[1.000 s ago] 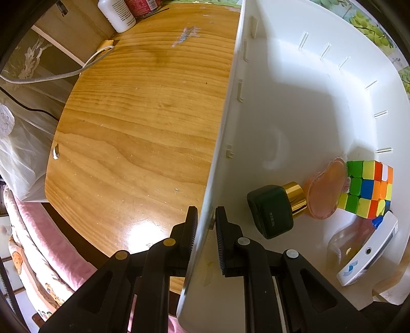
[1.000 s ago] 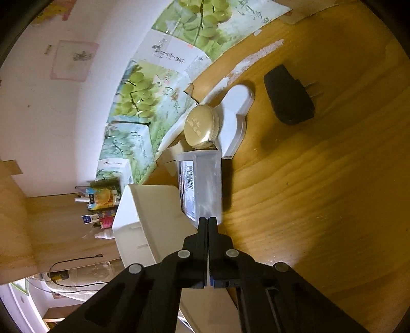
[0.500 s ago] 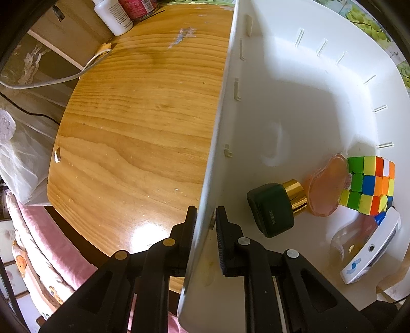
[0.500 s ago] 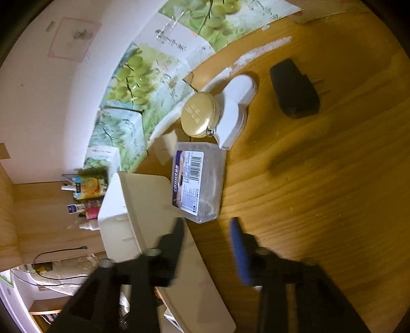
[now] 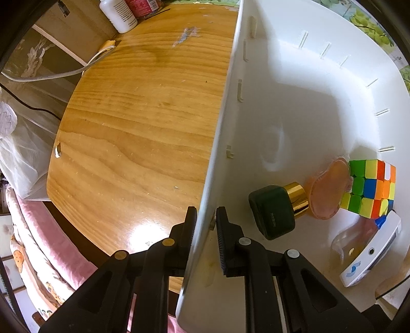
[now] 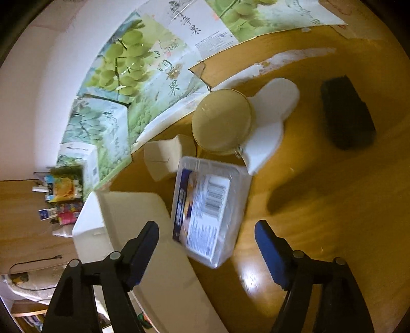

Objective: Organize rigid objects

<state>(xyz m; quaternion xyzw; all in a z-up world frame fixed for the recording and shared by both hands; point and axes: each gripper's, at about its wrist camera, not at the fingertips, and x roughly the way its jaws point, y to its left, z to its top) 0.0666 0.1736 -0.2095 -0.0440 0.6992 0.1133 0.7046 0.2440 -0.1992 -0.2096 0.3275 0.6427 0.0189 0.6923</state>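
My left gripper (image 5: 206,217) is shut on the near wall of a white plastic bin (image 5: 220,143). Inside the bin lie a colour cube (image 5: 371,189), a dark green bottle with a gold collar (image 5: 274,210), a pinkish clear piece (image 5: 328,194) and a white device (image 5: 371,258). My right gripper (image 6: 206,246) is open and empty above a clear plastic box with a barcode label (image 6: 210,210), which lies on the table beside the bin (image 6: 133,212). Beyond it are a round gold tin (image 6: 221,121), a white plastic piece (image 6: 271,115) and a black charger (image 6: 347,112).
The wooden table (image 5: 143,123) holds a white bottle (image 5: 118,12) and a white cable (image 5: 64,74) at its far edge. Grape-printed cardboard (image 6: 143,76) and small cartons (image 6: 64,189) stand along the wall. A pink cushion (image 5: 38,230) lies below the table's edge.
My right gripper has opened wide and let go of the clear box, which now lies flat on the table. The left gripper still holds the bin wall.
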